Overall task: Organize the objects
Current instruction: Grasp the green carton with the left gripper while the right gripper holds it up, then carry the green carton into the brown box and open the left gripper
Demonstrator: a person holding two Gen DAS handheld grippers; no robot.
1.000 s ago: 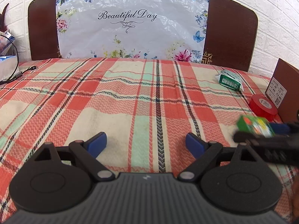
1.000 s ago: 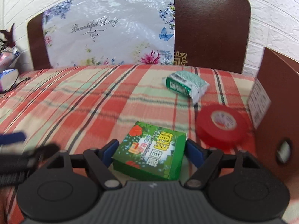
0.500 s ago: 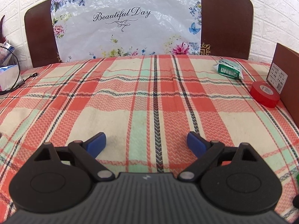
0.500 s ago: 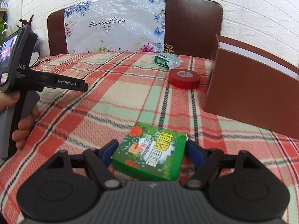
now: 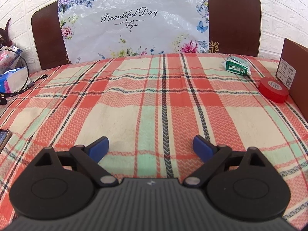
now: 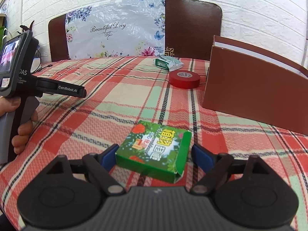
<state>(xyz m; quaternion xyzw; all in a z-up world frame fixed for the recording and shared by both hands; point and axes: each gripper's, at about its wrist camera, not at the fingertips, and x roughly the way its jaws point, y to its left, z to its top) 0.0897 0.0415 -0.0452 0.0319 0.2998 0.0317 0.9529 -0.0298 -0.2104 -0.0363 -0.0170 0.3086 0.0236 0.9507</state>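
Two grippers: the left gripper hovers over bare plaid, its blue pads wide apart with nothing between them; the right gripper has its jaws opening, with the green box between them.
Right gripper contact: the left pad sits right at the box's left edge; a thin gap shows at the right pad; whether either pad touches the box is hard to tell.
Green box place: it lies flat on the plaid cloth at the near middle of the right wrist view, well apart from the other things.
Green box heading: its long axis runs left to right across the jaws, skewed a little, with the right end nearer; the open tuck flap is at the near right corner; the print on top reads upside down.
Cut off: the brown box on the right runs out of frame in both views; only its end with a white label shows in the left wrist view.
Hidden: the hand on the left gripper's handle shows only fingers; the rest is out of frame.
Far right: the red tape roll lies flat just beside the brown box; the green packet lies beyond it, its print too small to read.
Left edge: a dark phone-like corner is mostly cut off.
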